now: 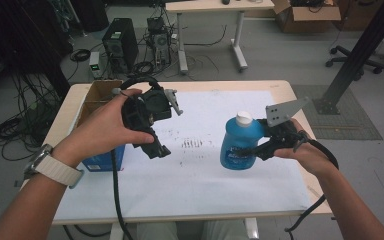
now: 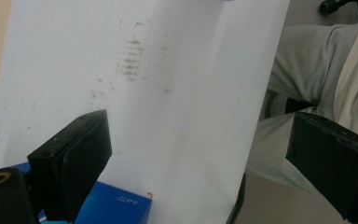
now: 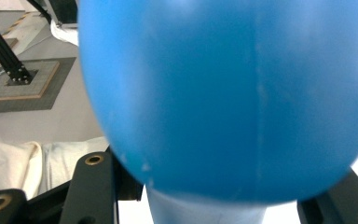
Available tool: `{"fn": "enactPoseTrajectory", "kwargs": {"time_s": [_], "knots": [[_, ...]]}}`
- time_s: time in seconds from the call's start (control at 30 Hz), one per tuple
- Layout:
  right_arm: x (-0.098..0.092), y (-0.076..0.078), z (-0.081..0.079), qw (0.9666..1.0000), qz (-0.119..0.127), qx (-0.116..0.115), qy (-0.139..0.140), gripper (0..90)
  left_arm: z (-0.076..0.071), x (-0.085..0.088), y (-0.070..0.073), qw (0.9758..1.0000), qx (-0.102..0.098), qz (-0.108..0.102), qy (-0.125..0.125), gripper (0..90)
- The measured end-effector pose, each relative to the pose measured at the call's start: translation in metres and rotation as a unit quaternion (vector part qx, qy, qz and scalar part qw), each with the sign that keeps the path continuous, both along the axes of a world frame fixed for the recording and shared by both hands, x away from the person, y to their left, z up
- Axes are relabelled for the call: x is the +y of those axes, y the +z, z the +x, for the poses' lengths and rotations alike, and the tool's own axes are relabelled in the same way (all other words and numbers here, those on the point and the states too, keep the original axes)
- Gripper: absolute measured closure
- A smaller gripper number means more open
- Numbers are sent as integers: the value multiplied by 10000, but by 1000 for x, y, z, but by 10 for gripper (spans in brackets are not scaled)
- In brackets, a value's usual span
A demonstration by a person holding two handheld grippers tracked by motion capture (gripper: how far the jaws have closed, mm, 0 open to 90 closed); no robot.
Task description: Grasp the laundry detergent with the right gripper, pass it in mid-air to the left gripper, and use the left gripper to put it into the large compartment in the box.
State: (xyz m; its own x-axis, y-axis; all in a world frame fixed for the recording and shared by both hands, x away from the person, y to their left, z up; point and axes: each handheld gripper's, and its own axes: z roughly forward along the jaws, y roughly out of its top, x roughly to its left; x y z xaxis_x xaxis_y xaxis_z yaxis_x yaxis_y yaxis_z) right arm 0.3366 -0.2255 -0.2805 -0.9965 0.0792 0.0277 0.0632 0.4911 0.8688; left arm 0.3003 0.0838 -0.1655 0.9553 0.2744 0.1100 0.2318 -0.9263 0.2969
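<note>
Over the desk [image 1: 280,95] | right tongs [image 1: 254,149] clamp blue bottle [image 1: 240,142] | left tongs [image 2: 205,163] wide, empty | we keep bottle upright, grip steady

Readable text — almost nothing legible from my seat.

High view: the blue bottle [image 1: 240,142] carries a label with pale lettering across its lower front, too blurred for me to make out a single word. The blue box [image 1: 103,161] at the table's left edge shows a light patch on its face, unreadable. Left gripper view: the same blue box [image 2: 116,205] has a small white mark of a few characters near its top edge — it seems upside down, and I cannot tell what it says. The smudged dark marks on the white sheet [image 1: 200,175] are stains, not writing.
</note>
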Motion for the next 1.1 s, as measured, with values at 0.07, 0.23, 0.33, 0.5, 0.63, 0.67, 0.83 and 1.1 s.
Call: {"fn": "enactPoseTrajectory", "kwargs": {"time_s": [0.07, 0.23, 0.33, 0.5, 0.63, 0.67, 0.83, 1.1], "knots": [[6, 5, -2, 9999, -20, 87, 77, 437, 0, -3, 3, 9999, 58, -78, -65, 67], [16, 8, -4, 9996, -106, 172, 190, 437, 0, -11, 8, 9996, 119, -122, -208, 65], [26, 9, -5, 9991, -202, 284, 258, 437, 0, -18, 10, 9993, 166, -94, -317, 65], [39, 9, -7, 9983, -244, 354, 402, 438, -1, -25, 10, 9988, 224, -39, -423, 63], [49, 8, -8, 9980, -238, 336, 489, 438, -2, -28, 10, 9985, 250, -51, -474, 62], [51, 9, -8, 9978, -246, 344, 518, 438, -2, -29, 9, 9985, 267, -71, -477, 62], [63, 8, -9, 9971, -277, 328, 623, 438, -2, -34, 9, 9979, 285, -53, -585, 62], [82, 3, -10, 9958, -473, 317, 717, 438, -2, -40, 6, 9972, 345, 30, -669, 62]]}}
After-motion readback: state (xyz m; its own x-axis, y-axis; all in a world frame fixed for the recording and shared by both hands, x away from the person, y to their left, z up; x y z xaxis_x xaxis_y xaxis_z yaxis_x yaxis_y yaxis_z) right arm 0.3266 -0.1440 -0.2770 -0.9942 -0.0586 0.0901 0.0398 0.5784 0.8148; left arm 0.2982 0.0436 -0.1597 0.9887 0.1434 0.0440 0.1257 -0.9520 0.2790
